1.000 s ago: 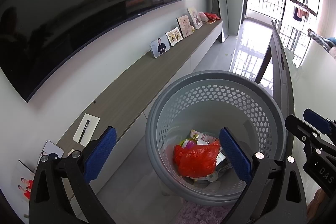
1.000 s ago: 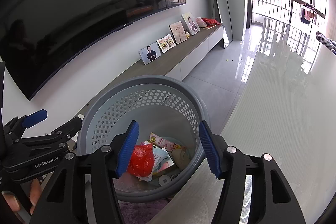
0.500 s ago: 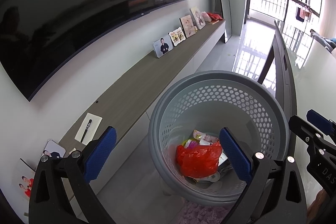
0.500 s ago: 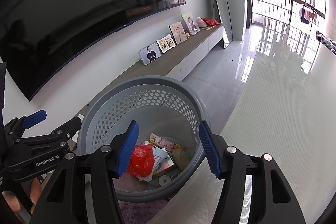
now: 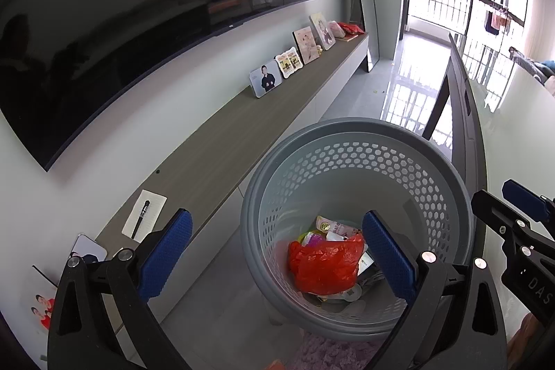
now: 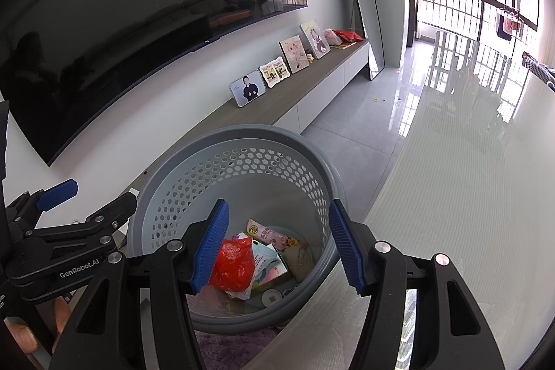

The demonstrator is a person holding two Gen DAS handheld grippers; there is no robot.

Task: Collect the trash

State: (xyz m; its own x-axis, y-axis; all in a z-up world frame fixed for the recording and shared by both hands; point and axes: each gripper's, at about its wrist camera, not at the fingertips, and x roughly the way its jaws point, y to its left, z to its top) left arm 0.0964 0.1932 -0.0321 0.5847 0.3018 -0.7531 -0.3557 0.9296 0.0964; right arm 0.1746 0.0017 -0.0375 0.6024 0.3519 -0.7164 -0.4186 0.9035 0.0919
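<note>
A grey perforated trash basket [image 5: 347,130] stands on the floor below both grippers; it also shows in the right wrist view [image 6: 242,134]. Inside lie a crumpled red plastic bag [image 5: 324,266], also seen in the right wrist view [image 6: 232,266], and several wrappers [image 6: 274,236]. My left gripper [image 5: 277,252] is open and empty above the basket's left side. My right gripper [image 6: 277,245] is open and empty above the basket's middle.
A long wooden TV console [image 5: 242,127] runs along the wall with photo frames [image 5: 265,80] and a notepad with a pen [image 5: 144,217]. A large TV [image 5: 121,6] hangs above. A glossy white table [image 6: 451,214] lies to the right. A purple rug [image 5: 333,352] lies under the basket.
The left gripper has drifted slightly, so the basket sits a little further right in its view. The right gripper has not moved. Both stay open.
</note>
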